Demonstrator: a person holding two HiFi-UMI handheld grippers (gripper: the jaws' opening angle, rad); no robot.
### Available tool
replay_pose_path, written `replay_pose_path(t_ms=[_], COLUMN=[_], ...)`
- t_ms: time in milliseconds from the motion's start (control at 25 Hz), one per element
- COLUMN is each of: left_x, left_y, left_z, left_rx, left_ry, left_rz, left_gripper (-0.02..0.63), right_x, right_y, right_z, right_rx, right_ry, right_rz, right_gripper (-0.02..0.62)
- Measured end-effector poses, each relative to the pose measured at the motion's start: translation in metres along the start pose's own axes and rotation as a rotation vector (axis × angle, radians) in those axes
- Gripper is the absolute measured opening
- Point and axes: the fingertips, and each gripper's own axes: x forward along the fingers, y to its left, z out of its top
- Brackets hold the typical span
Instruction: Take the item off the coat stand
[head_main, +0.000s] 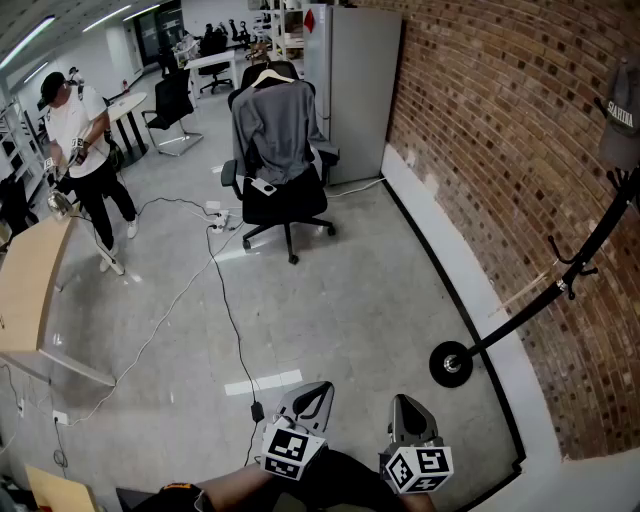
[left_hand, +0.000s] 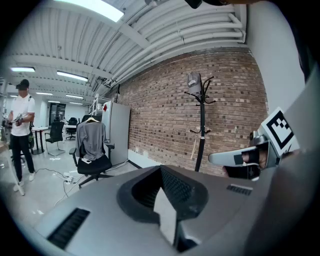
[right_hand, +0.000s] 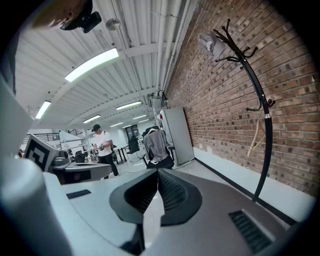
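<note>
Your left claw (head_main: 314, 392) is clenched with nothing between its jaws, and your right claw (head_main: 408, 404) is clenched and empty too. In the head view both sit low, side by side and a little apart, pointing out over the gray floor (head_main: 360, 300). The gray cap (head_main: 621, 118) hangs at the top of the black coat stand (head_main: 548, 290), up against the brick wall (head_main: 480, 130) and well apart from both claws. The stand's round base (head_main: 451, 363) rests on the floor near the wall, ahead of your right claw and a little to its right. A pale wooden piece (head_main: 520, 290) hangs from a lower hook; what it is cannot be made out. Farther off, a black office chair (head_main: 285, 205) carries a gray garment (head_main: 275, 130) over its back, in front of a gray cabinet (head_main: 355, 85). Cables (head_main: 225, 300) trail across the floor, and at the far left a person (head_main: 85, 150) in a white top stands near a wooden tabletop (head_main: 25, 290).
</note>
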Motion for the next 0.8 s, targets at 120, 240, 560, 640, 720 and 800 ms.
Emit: replay_pose_path(t_ms=[120, 240, 560, 640, 720, 800], left_x=[0.014, 0.024, 0.06, 0.069, 0.078, 0.088], left_y=[0.034, 0.064, 0.102, 0.108, 0.11, 0.107], left_z=[0.019, 0.031, 0.048, 0.052, 0.056, 0.06], left_rx=[-0.002, 0.008, 0.038, 0.039, 0.04, 0.042], left_ry=[-0.007, -0.002, 0.011, 0.013, 0.011, 0.013], left_rz=[-0.007, -0.016, -0.12, -0.141, -0.162, -0.181], left_gripper=[0.031, 0.032, 0.032, 0.032, 0.032, 0.032], right_x=[0.035, 0.065, 0.102, 0.108, 0.112, 0.114], right_y=[0.013, 0.025, 0.009, 0.009, 0.007, 0.003], right_z=[0.018, 0.032, 0.064, 0.069, 0.073, 0.076], right_rx=[-0.006, 0.001, 0.01, 0.011, 0.009, 0.01], right_ry=[-0.001, -0.004, -0.034, -0.038, -0.04, -0.04], right_rz=[0.002, -0.001, -0.143, -0.164, -0.175, -0.184], right_gripper=[0.015, 0.015, 0.015, 0.015, 0.015, 0.015])
